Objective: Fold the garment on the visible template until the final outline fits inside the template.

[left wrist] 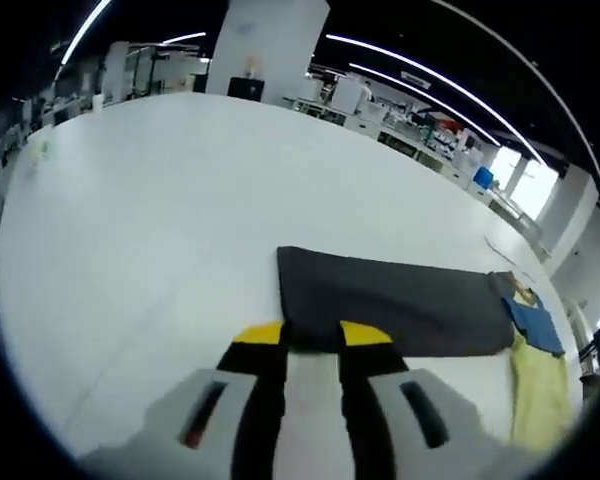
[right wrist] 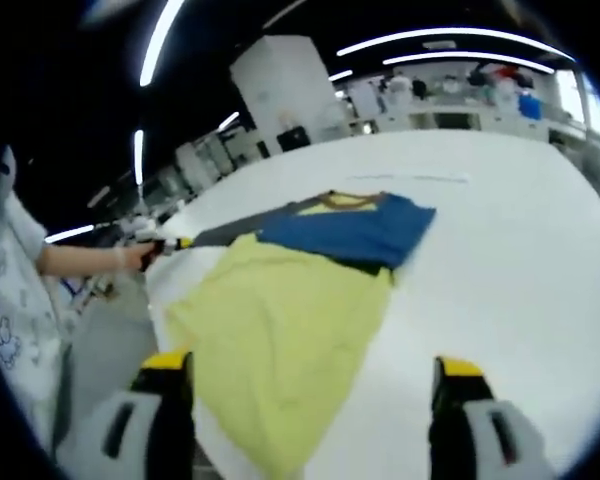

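Left gripper (left wrist: pixel 311 338) pinches the dark template's (left wrist: pixel 400 300) near edge; right gripper (right wrist: pixel 315 375) hangs spread above the yellow-and-blue garment (right wrist: pixel 290 300), which lies unfolded across the template at the white tabletop's (left wrist: pixel 160 220) edge. I judge folding barely begun.

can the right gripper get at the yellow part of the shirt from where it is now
Probably yes. The right gripper has its jaws wide open, and the yellow part of the shirt lies flat on the white table right between and ahead of them, with nothing on top of it.
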